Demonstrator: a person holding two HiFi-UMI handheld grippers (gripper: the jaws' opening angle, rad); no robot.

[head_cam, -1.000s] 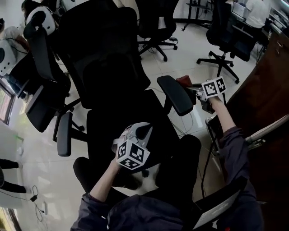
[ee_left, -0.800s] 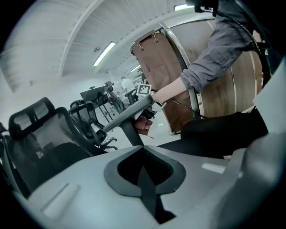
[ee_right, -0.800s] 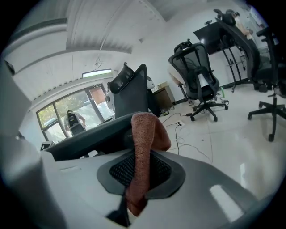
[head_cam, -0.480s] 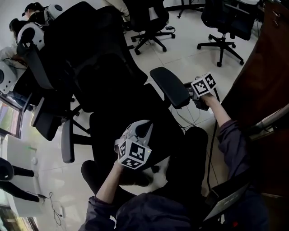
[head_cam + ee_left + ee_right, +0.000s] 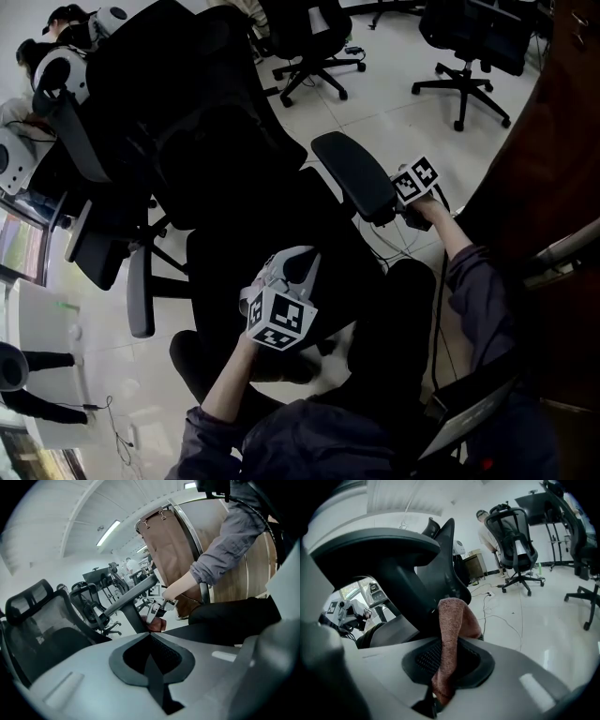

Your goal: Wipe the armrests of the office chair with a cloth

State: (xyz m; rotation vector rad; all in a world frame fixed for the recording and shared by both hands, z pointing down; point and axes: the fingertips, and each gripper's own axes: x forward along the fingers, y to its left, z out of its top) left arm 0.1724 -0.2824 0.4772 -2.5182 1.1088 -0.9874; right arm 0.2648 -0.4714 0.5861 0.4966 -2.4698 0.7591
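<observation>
While I keep no load in the left gripper (image 5: 151, 663), jaws closed above the seat (image 5: 225, 258), the right gripper (image 5: 443, 667) clamps the reddish cloth (image 5: 451, 625) just beside the armrest (image 5: 354, 175).

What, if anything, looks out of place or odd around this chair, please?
Nothing looks spilled or damaged. The one oddity: the reddish cloth sits below the armrest pad, beside its support, not on top.

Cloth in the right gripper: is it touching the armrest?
Cannot tell. In the right gripper view the cloth, pinched in the jaws, overlaps the armrest post, with no clear contact or gap.
</observation>
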